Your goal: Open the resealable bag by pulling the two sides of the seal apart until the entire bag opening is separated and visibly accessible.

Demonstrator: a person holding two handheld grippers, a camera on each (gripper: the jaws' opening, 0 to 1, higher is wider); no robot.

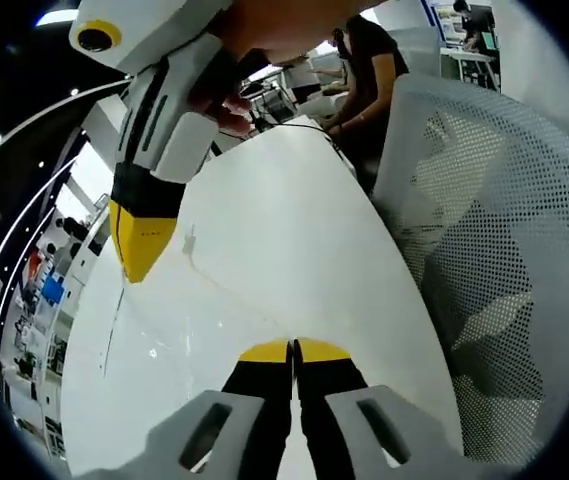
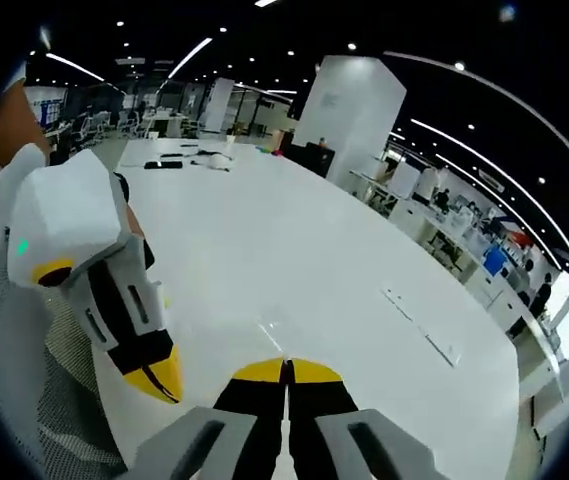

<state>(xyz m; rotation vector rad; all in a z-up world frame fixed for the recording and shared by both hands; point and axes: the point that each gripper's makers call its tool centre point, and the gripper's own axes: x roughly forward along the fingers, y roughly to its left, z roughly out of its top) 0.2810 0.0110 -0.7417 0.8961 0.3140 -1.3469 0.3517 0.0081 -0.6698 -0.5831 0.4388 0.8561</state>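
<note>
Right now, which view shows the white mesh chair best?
The left gripper view: the mesh chair takes up its right side, with the perforated back and curved rim clear beside the white table. The right gripper view catches a strip of the same mesh at its lower left, partly behind the left gripper.

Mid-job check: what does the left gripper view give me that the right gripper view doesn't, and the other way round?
Left gripper view: a person bent over a far desk, and a faint clear plastic edge on the white table, likely the bag. Right gripper view: a white pillar, dark items at the table's far end, and a slot in the tabletop. Shared: the table, the mesh chair, the left gripper and right gripper, each with jaws closed.
</note>
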